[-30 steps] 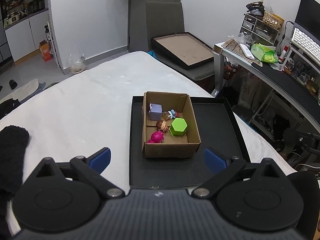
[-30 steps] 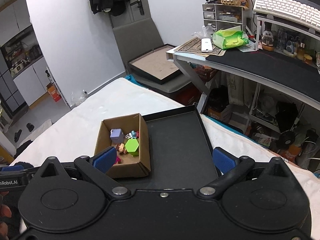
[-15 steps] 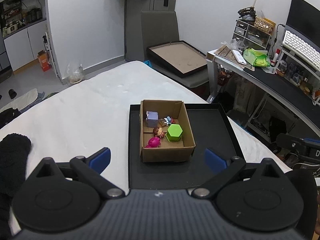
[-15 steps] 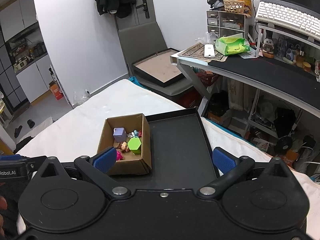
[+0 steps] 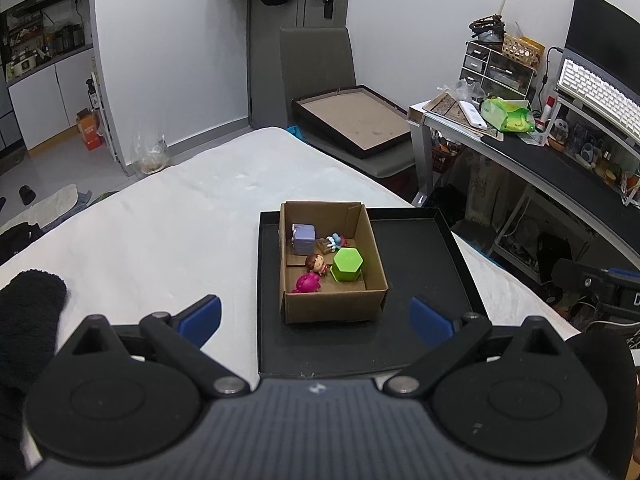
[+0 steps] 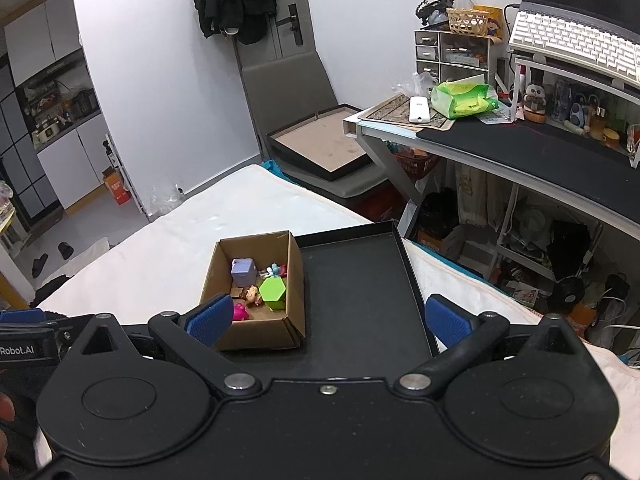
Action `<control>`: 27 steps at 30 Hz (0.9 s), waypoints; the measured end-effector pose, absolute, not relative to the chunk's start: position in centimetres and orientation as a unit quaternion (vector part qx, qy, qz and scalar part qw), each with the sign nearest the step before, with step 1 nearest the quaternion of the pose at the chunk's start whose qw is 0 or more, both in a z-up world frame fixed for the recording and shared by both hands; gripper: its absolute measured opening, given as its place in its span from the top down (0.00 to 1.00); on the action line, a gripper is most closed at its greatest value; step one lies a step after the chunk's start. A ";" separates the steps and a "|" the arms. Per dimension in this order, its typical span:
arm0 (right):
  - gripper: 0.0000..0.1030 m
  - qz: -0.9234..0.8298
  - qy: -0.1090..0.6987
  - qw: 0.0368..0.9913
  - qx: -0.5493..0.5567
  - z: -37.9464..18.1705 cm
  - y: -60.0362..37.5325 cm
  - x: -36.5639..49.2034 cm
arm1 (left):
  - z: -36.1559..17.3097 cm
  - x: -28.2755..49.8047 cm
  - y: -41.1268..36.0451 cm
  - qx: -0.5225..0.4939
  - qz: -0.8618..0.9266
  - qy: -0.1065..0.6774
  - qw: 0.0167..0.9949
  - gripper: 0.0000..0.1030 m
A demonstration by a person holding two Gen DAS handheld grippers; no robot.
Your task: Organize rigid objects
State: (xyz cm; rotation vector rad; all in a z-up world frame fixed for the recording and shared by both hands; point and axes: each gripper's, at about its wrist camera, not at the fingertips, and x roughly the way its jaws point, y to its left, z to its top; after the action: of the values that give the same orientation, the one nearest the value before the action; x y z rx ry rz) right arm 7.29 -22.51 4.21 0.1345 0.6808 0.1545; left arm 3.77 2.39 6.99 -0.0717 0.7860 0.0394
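Nearest in the left wrist view, the left gripper [image 5: 315,315] is seen with its blue-padded fingers spread wide and nothing held between them. A black fuzzy cloth [image 5: 28,320] lies at its left, on the white bed [image 5: 160,232]. In the right wrist view, the right gripper [image 6: 329,317] is likewise spread wide and empty; beside it, at the left edge, a label ending in "Robot.AI" can be read on the other gripper's body.

Just beyond the fingertips, a shallow black tray [image 5: 424,264] rests on the bed. A cardboard box [image 5: 332,306] stands in the tray's left half, touching its floor, while the right half of the tray is bare. Inside the box, the toys are gathered: a pink figure [image 5: 308,282] at the near left corner, a small doll [image 5: 316,263] with brown hair just behind it, a green hexagonal block [image 5: 347,265] on the right, touching or nearly touching the doll, a lilac cube [image 5: 304,237] at the far left, and a small blue and red figure [image 5: 335,240] lying beside the cube.

Farther off, a grey chair [image 5: 320,64] is seen bearing a dark frame [image 5: 354,120]. On the right, a surface [image 6: 520,148] carries a green packet [image 6: 464,100], small drawers [image 6: 452,54] and a white keyboard [image 6: 576,46] on a raised stand. Writing on these cannot be read. Dark clothes [image 6: 234,0] hang on the door.
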 end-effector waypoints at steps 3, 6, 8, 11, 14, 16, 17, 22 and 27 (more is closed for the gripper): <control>0.00 0.077 0.332 0.938 0.067 4.3 -22.5 7.1 | 7.0 3.6 2.4 -0.035 0.020 0.382 0.923 0.03; 0.00 0.078 0.331 0.938 0.065 4.3 -22.4 7.0 | 7.0 3.5 2.6 -0.037 0.020 0.381 0.924 0.03; 0.00 0.079 0.332 0.938 0.064 4.3 -22.3 6.9 | 7.1 3.4 2.7 -0.037 0.022 0.380 0.924 0.03; 0.00 0.080 0.332 0.938 0.064 4.3 -22.2 6.8 | 7.1 3.3 2.8 -0.037 0.022 0.378 0.925 0.03; 0.00 0.081 0.334 0.937 0.063 4.2 -22.1 6.8 | 7.1 3.2 2.8 -0.039 0.022 0.379 0.924 0.03; 0.00 0.079 0.334 0.937 0.062 4.2 -22.2 6.9 | 7.1 3.1 2.8 -0.038 0.020 0.379 0.924 0.03; 0.00 0.079 0.335 0.937 0.062 4.3 -22.3 7.1 | 7.1 3.1 2.7 -0.037 0.019 0.379 0.925 0.03; 0.00 0.085 0.335 0.936 0.068 4.1 -22.2 7.1 | 7.0 3.3 2.4 -0.032 0.016 0.381 0.924 0.03; 0.00 0.085 0.337 0.935 0.064 3.9 -21.9 7.2 | 6.8 3.4 2.3 -0.043 0.012 0.383 0.923 0.03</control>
State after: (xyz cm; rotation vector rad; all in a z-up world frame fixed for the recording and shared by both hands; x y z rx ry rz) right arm 7.18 -21.93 3.88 0.1306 0.6898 0.1731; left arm 3.35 2.26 6.80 -0.0881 0.7857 0.0245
